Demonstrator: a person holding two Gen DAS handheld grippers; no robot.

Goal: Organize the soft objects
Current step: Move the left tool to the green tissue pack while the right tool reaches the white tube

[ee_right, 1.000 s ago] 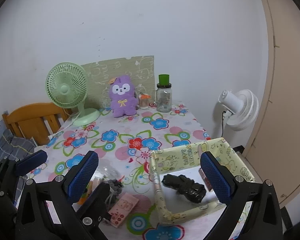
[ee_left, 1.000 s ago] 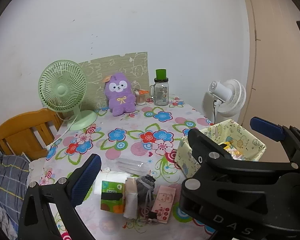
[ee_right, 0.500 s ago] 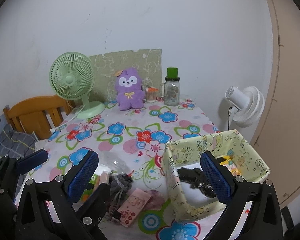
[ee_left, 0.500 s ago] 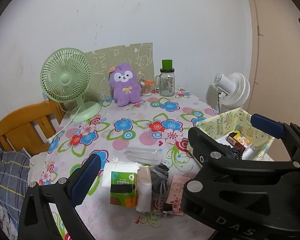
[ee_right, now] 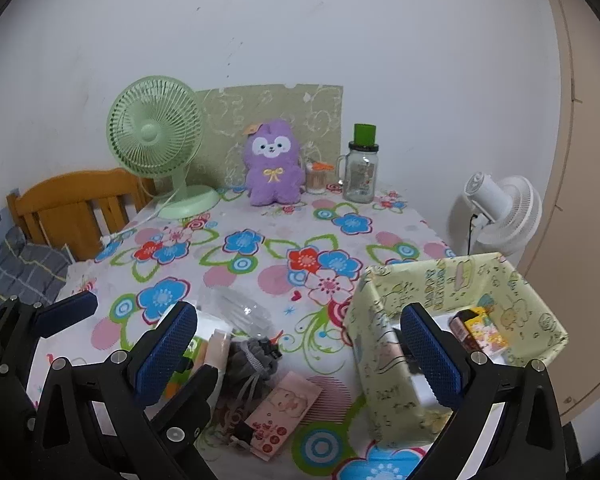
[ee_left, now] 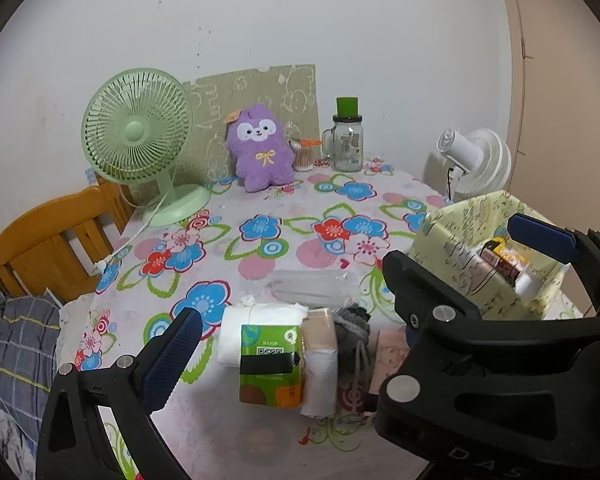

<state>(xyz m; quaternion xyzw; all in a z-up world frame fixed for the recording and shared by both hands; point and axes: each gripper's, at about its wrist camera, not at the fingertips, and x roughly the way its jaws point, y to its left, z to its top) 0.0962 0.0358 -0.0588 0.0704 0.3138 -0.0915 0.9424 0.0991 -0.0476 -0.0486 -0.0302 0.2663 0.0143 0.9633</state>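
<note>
A small pile lies near the table's front edge: a white folded cloth [ee_left: 260, 318], a green tissue pack [ee_left: 270, 360], a beige-and-white roll [ee_left: 320, 360], a grey drawstring pouch [ee_left: 354, 332] and a pink card [ee_left: 388, 356]. My left gripper [ee_left: 356, 296] hangs open above the pile and holds nothing. The right gripper [ee_right: 298, 354] is open too, between the grey pouch [ee_right: 252, 356] and the yellow-green patterned box [ee_right: 440, 280]. That box [ee_left: 452, 240] holds several small packets. A purple plush [ee_left: 262, 148] sits upright at the back.
A green desk fan [ee_left: 138, 136] with its cord and a glass jar with a green lid [ee_left: 348, 140] stand at the back of the floral tablecloth [ee_left: 260, 236]. Beyond the right edge is a white fan [ee_left: 476, 160]. A wooden chair [ee_left: 52, 240] with plaid fabric stands on the left. Clear plastic wrap [ee_left: 312, 284] lies behind the pile.
Both grippers stay open. The right gripper has drawn back and left from over the box. The left view now centres more on the pile, which looks nearer.
</note>
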